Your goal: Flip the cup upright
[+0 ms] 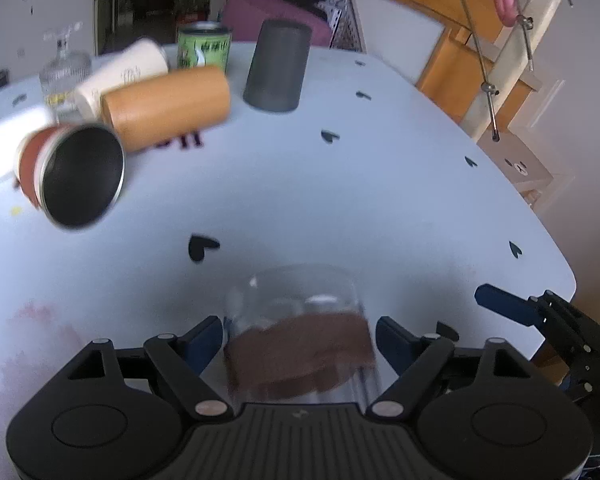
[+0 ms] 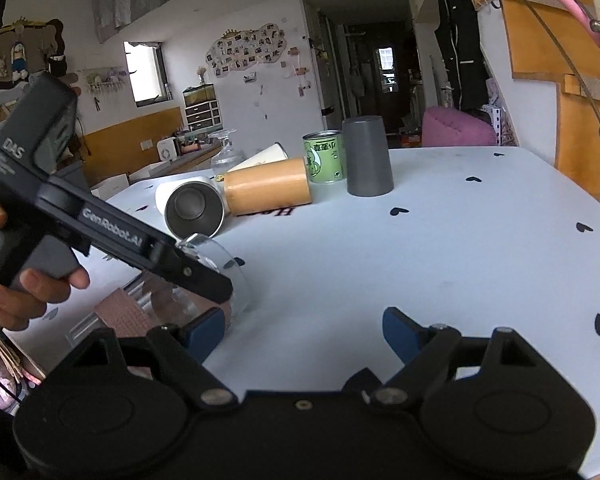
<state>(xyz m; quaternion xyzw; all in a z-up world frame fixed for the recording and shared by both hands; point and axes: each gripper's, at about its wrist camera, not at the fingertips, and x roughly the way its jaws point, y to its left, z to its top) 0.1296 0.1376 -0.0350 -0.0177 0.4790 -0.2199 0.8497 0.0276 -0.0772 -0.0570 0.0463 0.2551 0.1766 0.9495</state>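
Left gripper point(image 1: 300, 340) sits low over the table point(image 1: 380, 200), jaws spread on either side of a clear glass cup point(image 1: 300, 336) with a brown band; whether the pads touch the glass can't be told. The cup lies near the table's front edge, tilted or on its side with its mouth facing away from the camera; motion blur hides the exact pose. Right gripper point(image 2: 304, 328) hovers just beside it, jaws spread wide, holding nothing.

Far side of the table, well apart from the cup: grey tumbler point(image 1: 278, 66) standing mouth-down, green can point(image 1: 204, 46) upright, orange cylinder point(image 1: 166, 106) and white cup point(image 1: 124, 74) lying on their sides, steel-lined cup point(image 1: 80, 176) lying with its mouth towards the camera.
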